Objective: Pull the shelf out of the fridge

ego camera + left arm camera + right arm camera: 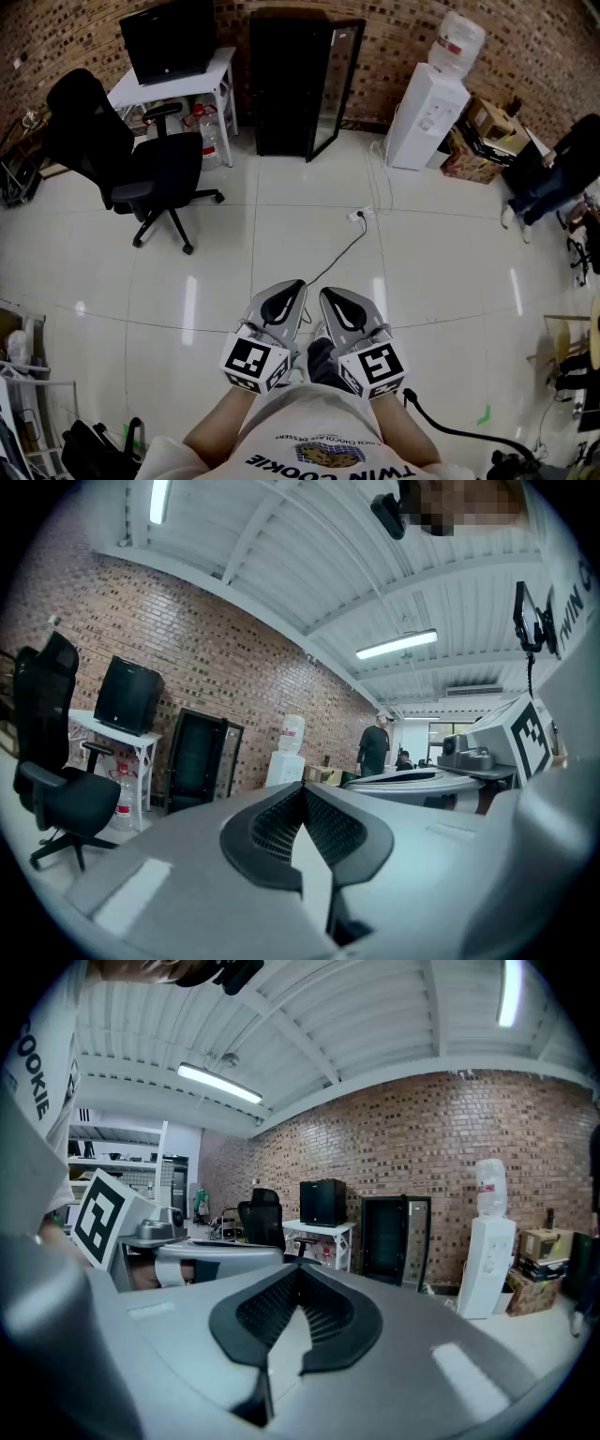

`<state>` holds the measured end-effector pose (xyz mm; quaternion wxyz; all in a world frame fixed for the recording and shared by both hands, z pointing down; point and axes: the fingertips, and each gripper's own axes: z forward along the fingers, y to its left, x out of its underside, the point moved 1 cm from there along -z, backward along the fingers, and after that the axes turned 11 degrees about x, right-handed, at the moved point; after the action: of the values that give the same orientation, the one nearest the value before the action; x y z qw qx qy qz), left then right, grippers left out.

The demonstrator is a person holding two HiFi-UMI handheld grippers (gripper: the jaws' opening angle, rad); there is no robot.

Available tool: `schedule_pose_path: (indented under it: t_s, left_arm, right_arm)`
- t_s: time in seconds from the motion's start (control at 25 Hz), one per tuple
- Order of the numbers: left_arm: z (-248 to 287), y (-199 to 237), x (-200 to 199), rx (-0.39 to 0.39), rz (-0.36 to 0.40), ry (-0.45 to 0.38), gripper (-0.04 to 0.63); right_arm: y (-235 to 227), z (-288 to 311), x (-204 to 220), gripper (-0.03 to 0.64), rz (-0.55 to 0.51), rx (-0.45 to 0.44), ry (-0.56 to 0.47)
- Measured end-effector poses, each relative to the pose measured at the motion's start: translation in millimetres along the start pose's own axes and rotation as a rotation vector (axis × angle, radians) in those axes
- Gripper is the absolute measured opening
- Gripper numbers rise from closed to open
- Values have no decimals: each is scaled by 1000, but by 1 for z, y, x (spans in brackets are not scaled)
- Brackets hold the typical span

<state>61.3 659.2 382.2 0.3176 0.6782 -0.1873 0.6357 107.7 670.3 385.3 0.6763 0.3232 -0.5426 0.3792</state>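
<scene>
Brick wall (394, 37) behind fridge (286, 84), well beyond left gripper (296, 287), right gripper (330, 294); jaws closed, empty.

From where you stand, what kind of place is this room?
Probably an office or lab workspace: a brick wall, a black office chair beside a white desk with a monitor, and a water dispenser.

The fridge (284, 84) stands at the far wall with its door (339, 80) open to the right, but its inside is too dark to make out what it holds. At the far right a person (553, 169) is cut off by the picture's edge. Nearest, the wearer's shirt (319, 441) runs off the bottom edge, its print only partly showing. In the left gripper view, a standing figure (374, 747) far off is too small to tell more.
</scene>
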Motion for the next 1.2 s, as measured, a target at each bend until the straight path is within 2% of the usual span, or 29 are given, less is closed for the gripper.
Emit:
schedule_pose_path:
  t_s: [0.32,0.76,1.0,1.2]
  left_arm:
    - [53,27,-7,-6,7,9,2]
    - [155,97,-32,-47,16,42,2]
    - [212,126,-46,-61,20,59,2]
    - [236,143,-51,-75,18,59,2]
  right_arm:
    - [-45,39,-4,5,27,-22,3]
    - [-118,138,-34,5,43,-112,-18]
    - [-165,177,-46,5,73,-130,-37]
    - [-185,199,-52,5,83,-144,-56]
